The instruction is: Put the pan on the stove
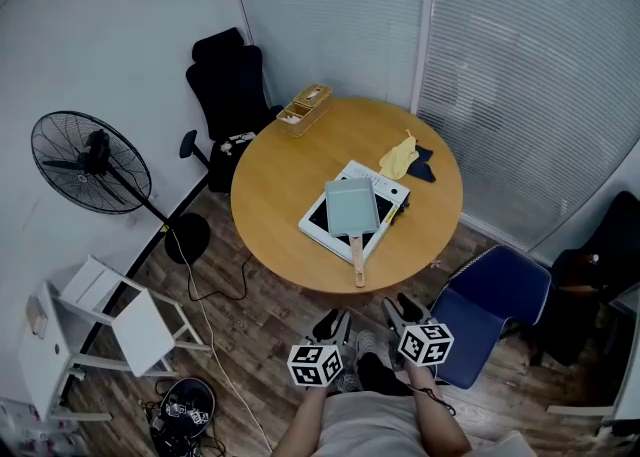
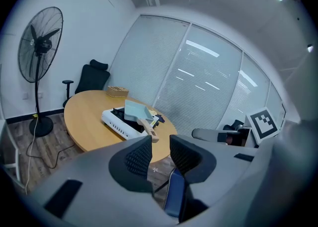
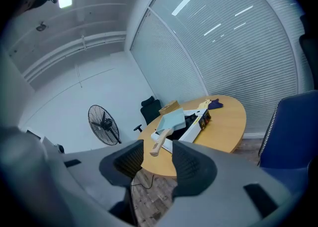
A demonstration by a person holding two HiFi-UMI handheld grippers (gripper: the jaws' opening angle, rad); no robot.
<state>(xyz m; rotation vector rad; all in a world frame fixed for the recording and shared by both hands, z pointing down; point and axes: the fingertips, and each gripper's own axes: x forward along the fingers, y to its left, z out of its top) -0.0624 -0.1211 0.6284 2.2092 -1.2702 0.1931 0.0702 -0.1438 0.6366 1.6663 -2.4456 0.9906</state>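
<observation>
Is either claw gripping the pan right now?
No, the left claw and right claw both stand open and empty, short of the table, while the pan sits on the stove.

Open across the bare left half of the desk (image 1: 270,195) and over the floor (image 1: 250,315) before its near rim. Blocked mid-desk by the stove (image 1: 322,217) carrying the pan (image 1: 352,207), wooden handle (image 1: 357,260) pointing at the near rim; farther back, by a wooden box (image 1: 303,110) at the far rim and a yellow cloth (image 1: 398,157). Hemmed at near right by a blue chair (image 1: 490,300) just beside the desk.
</observation>
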